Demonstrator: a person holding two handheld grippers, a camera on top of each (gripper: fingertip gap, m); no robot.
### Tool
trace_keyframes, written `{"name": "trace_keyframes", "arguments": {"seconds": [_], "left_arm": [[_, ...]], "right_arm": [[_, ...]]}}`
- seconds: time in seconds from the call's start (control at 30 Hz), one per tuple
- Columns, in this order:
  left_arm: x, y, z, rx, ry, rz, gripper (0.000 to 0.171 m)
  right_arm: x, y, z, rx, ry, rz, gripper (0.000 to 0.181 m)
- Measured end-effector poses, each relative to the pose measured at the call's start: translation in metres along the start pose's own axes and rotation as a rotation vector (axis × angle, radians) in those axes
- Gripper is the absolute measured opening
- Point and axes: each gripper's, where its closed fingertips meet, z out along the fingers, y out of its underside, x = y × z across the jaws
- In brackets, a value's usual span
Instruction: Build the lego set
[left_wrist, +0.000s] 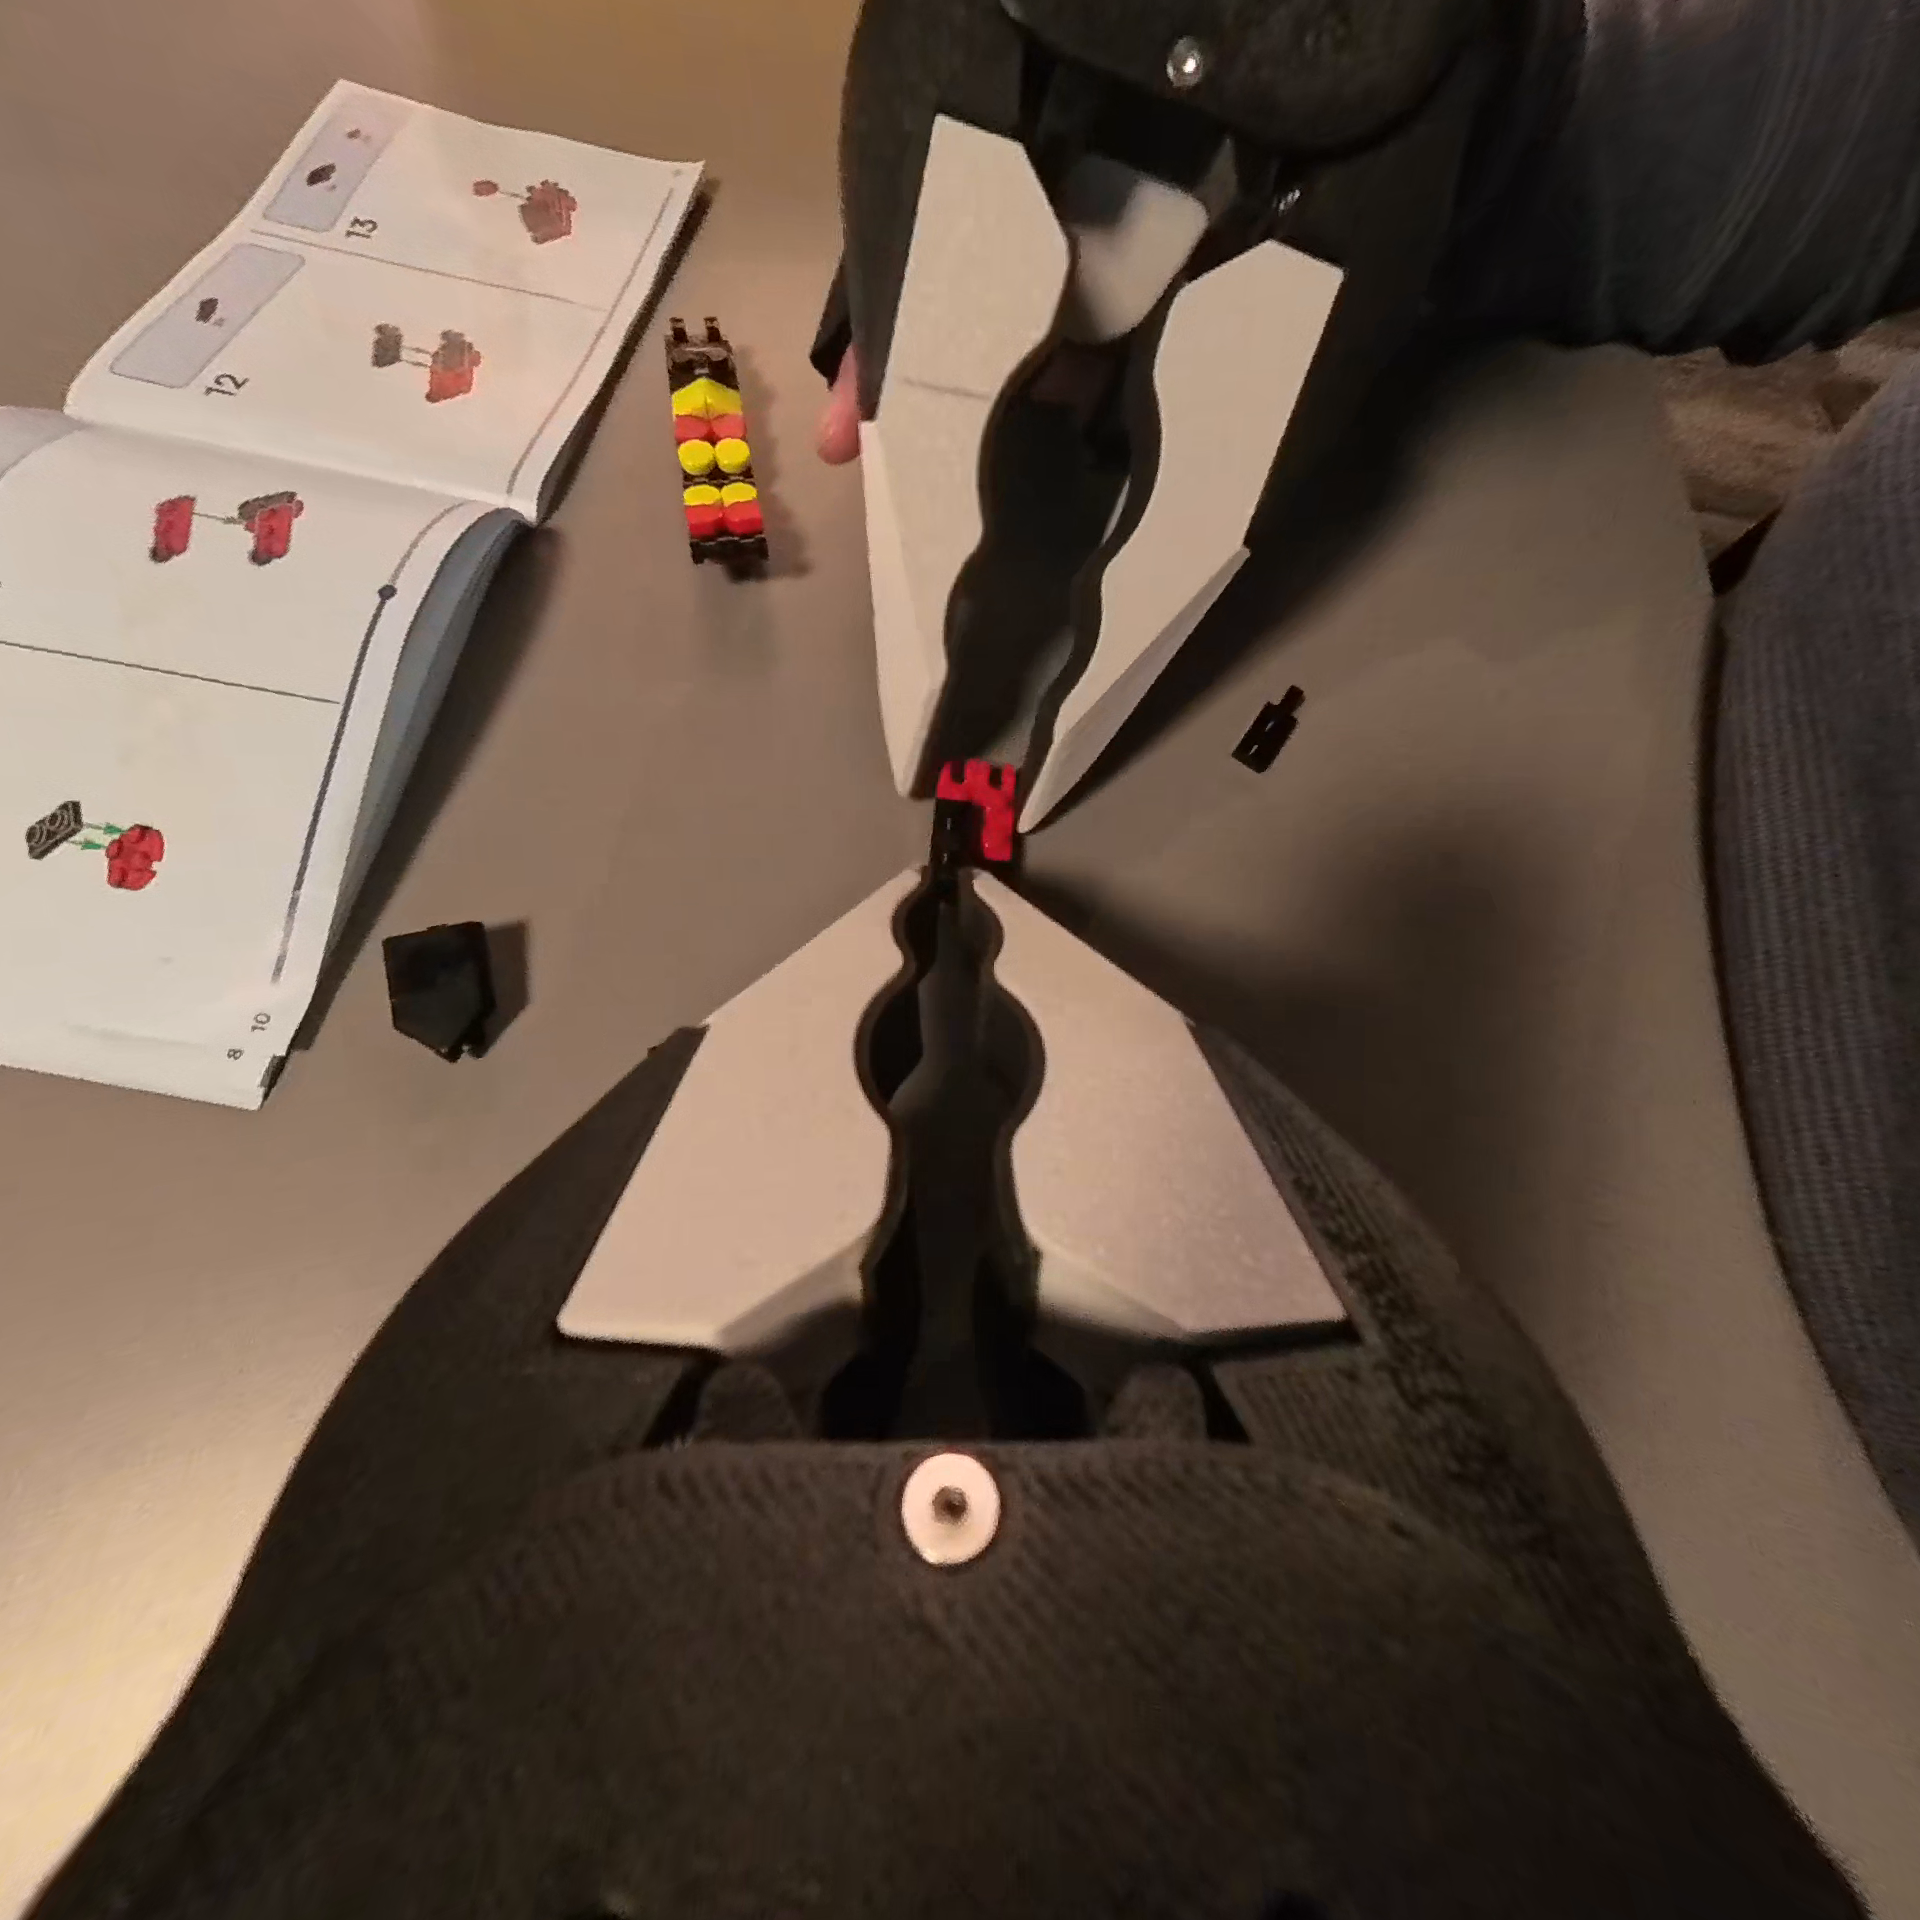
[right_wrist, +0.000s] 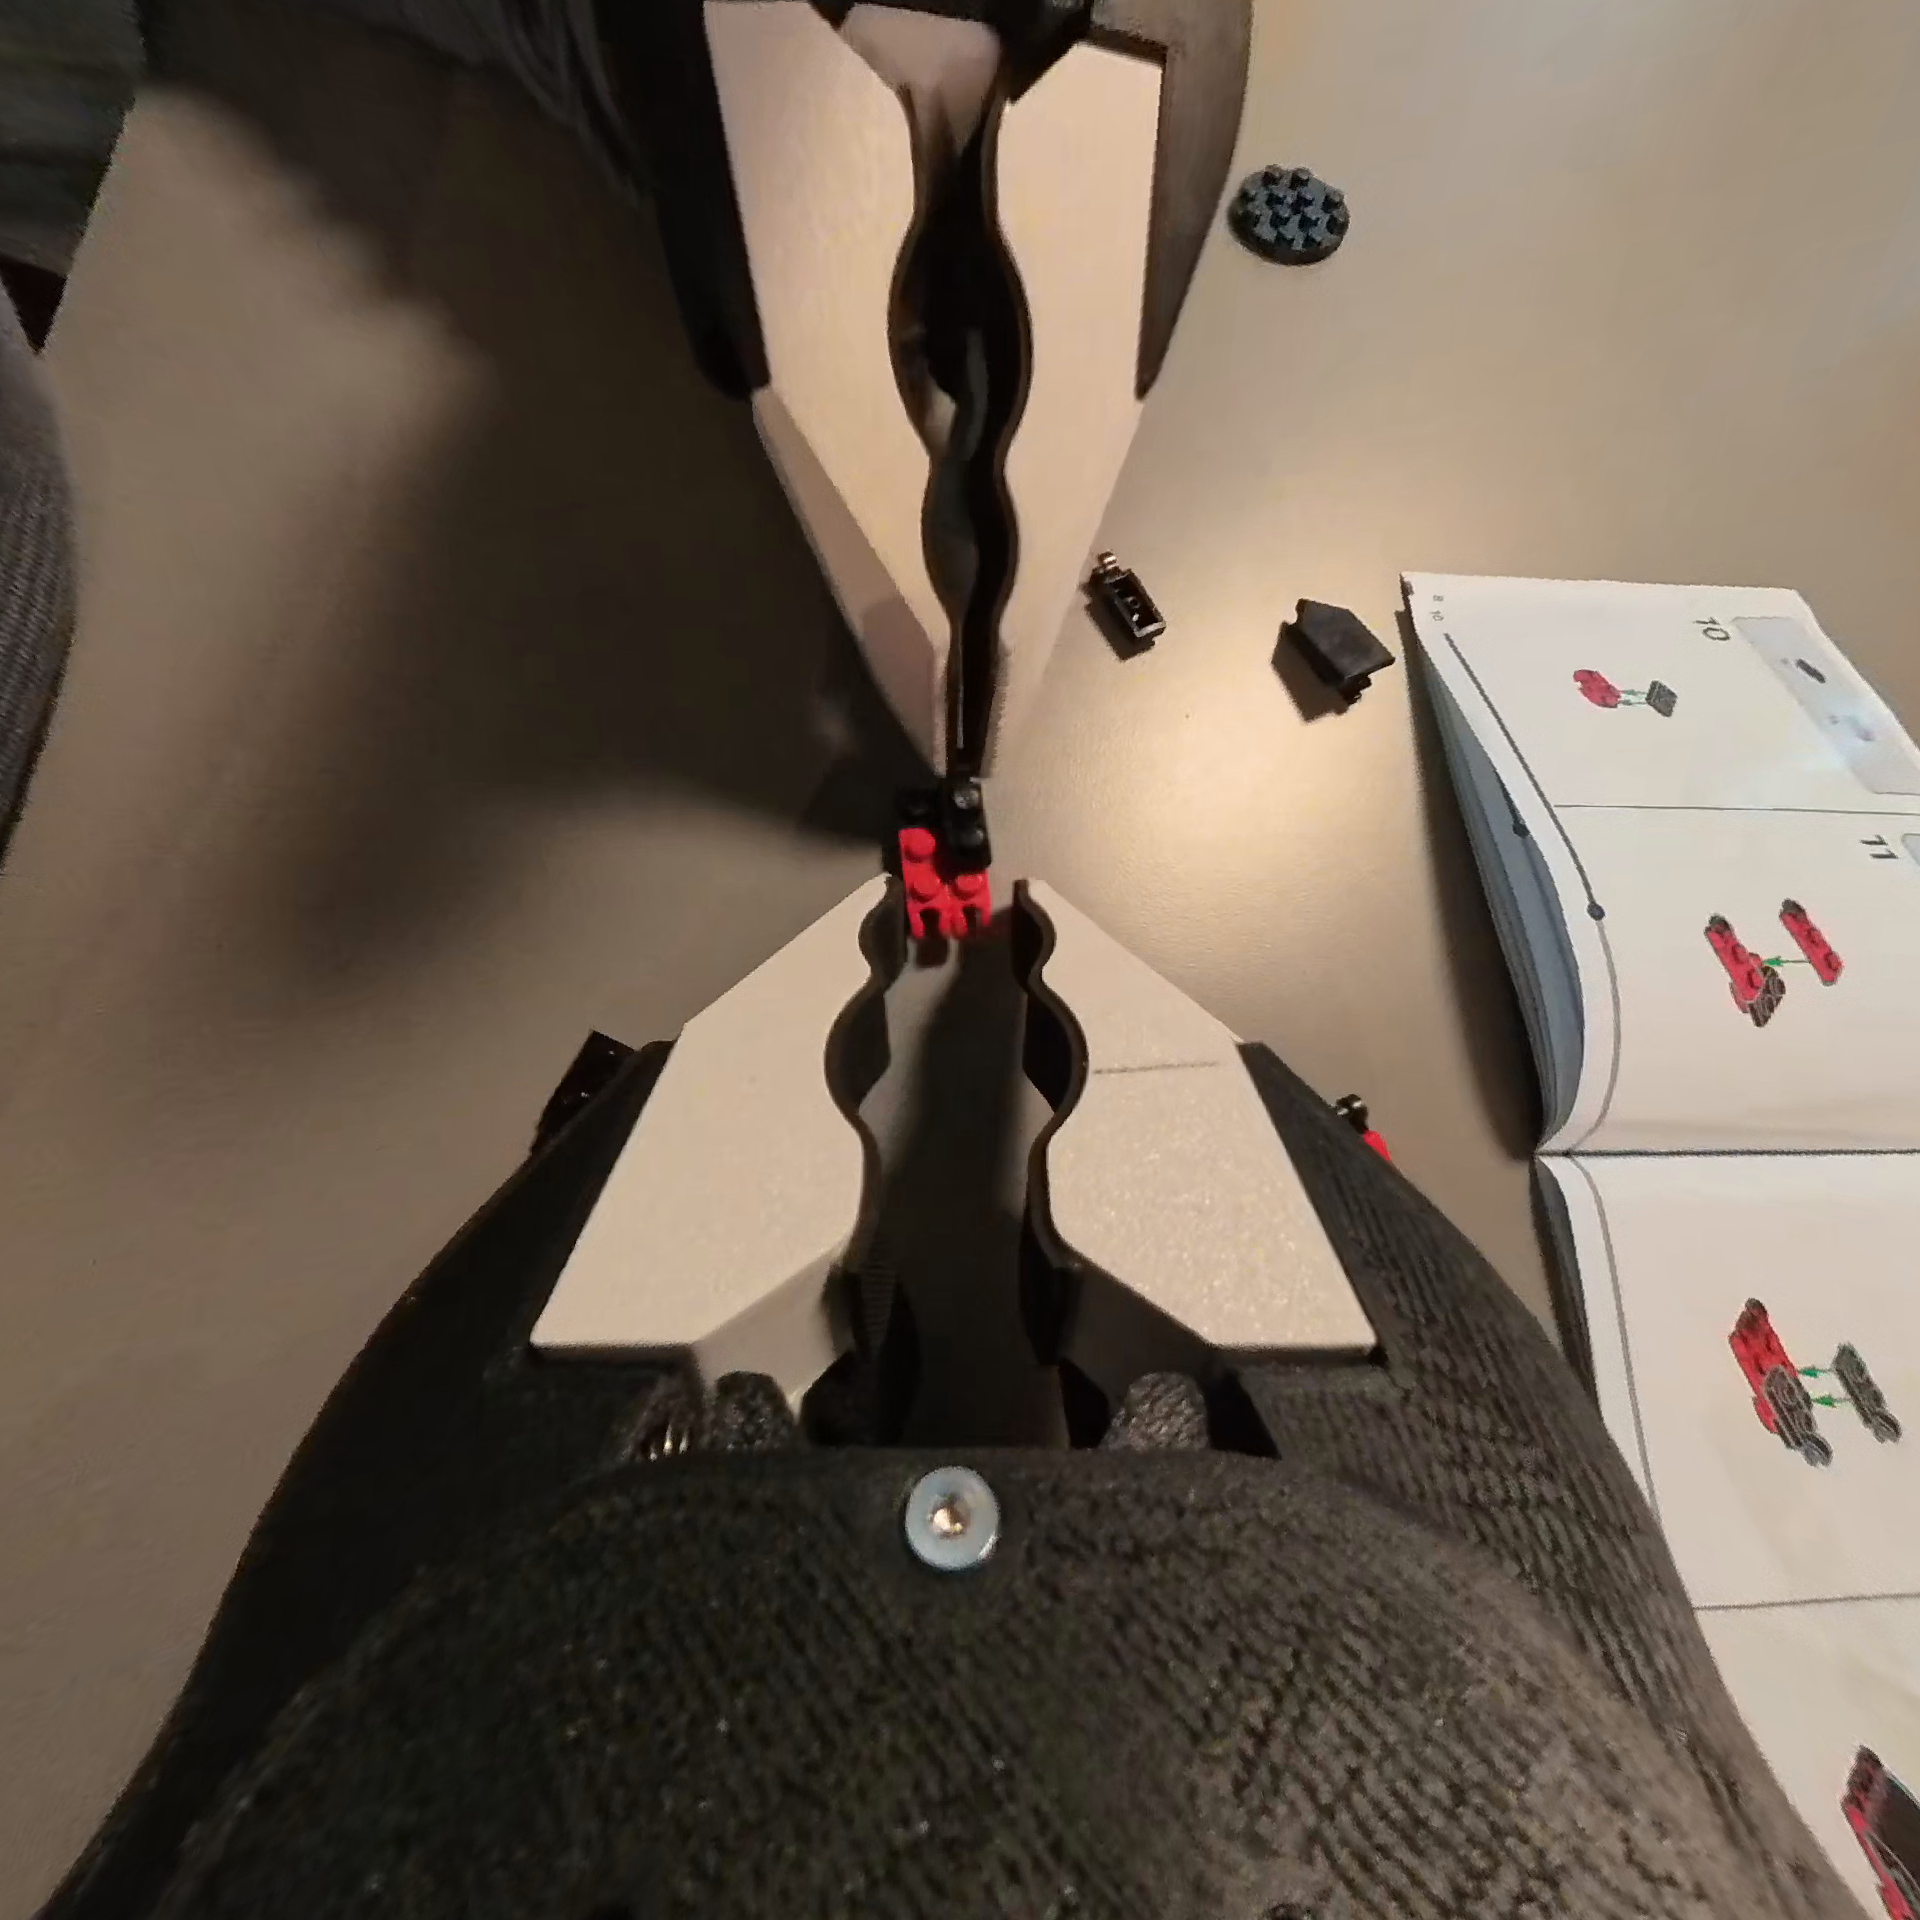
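My left gripper (left_wrist: 942, 875) is shut on a small black plate (left_wrist: 948, 844), held edge-on at its tips. My right gripper (right_wrist: 951, 906) is shut on a small red brick assembly (right_wrist: 943, 896). The two grippers meet tip to tip above the tan table, and the black plate (right_wrist: 963, 816) touches the studded top of the red assembly. In the left wrist view the right gripper (left_wrist: 971, 812) comes in from the top with the red assembly (left_wrist: 977, 808). In the right wrist view the left gripper (right_wrist: 966, 774) comes in from the top.
An open instruction booklet (left_wrist: 260, 623) lies left, also in the right wrist view (right_wrist: 1714, 935). Beside it lie a yellow, red and black built strip (left_wrist: 717, 457), a black slope piece (left_wrist: 442, 987), a small black clip piece (left_wrist: 1268, 727) and a round dark studded plate (right_wrist: 1288, 213). Left and right tips are no more than a few centimetres apart. The small black clip piece (left_wrist: 1268, 727) lies around 6 centimetres away from my right fingertips.
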Motion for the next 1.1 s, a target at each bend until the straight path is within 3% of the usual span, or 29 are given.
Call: {"name": "trace_keyframes", "arguments": {"seconds": [0.83,1.1], "left_arm": [[0.0045,0.0029,-0.0001,-0.014,0.016,0.037,0.003],[0.0035,0.0018,-0.0018,-0.002,0.017,0.027,0.011]], "right_arm": [[-0.0075,-0.0017,0.0025,-0.002,-0.068,0.010,0.015],[-0.0074,-0.0016,0.0025,-0.002,-0.067,0.008,0.015]]}}
